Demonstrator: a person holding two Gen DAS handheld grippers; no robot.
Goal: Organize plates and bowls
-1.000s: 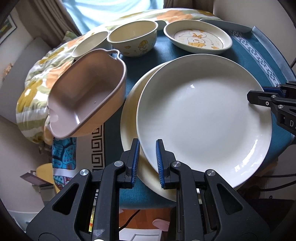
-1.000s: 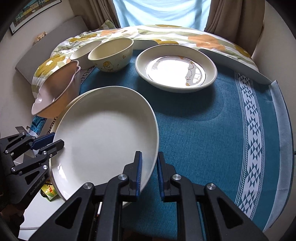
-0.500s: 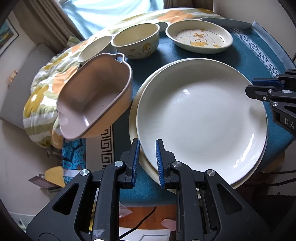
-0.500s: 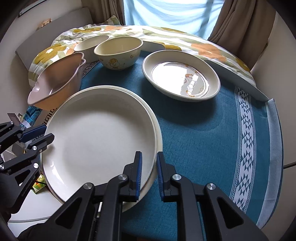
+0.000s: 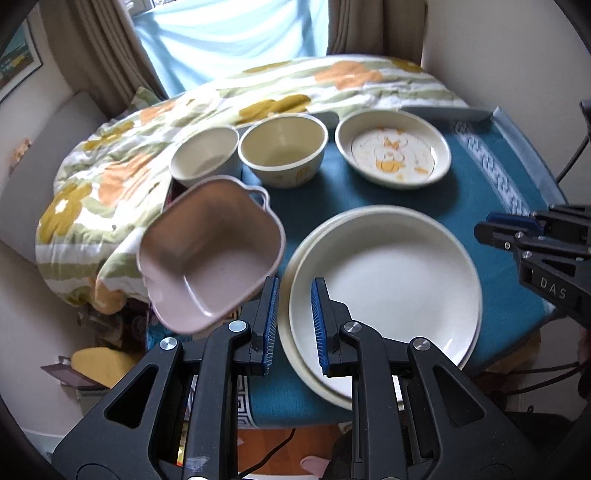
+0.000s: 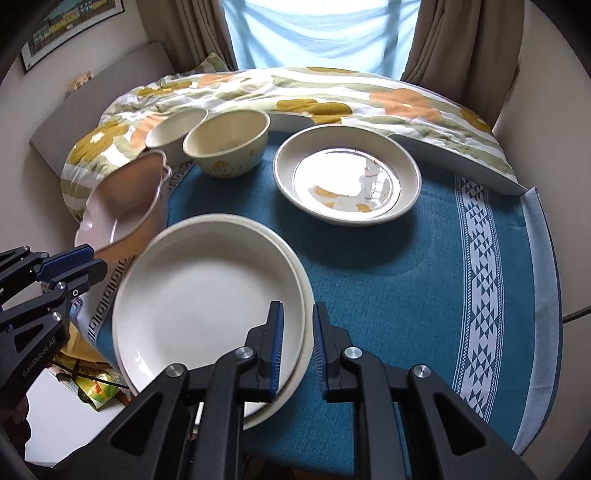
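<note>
Both my hand-held grippers, left and right, hover with jaws nearly together, gripping nothing. Just beyond them the white plate sits stacked on the cream plate at the desk edge, so I judge that step done. Left of it tilts the empty pink dish; farther back two empty bowls and the duck plate remain unstacked

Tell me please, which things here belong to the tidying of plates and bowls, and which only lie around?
For the job: stacked white plates; duck-print plate; cream bowl; white bowl; pink square dish.

Lying about: flowered quilt; blue tablecloth; curtains; framed picture.
</note>
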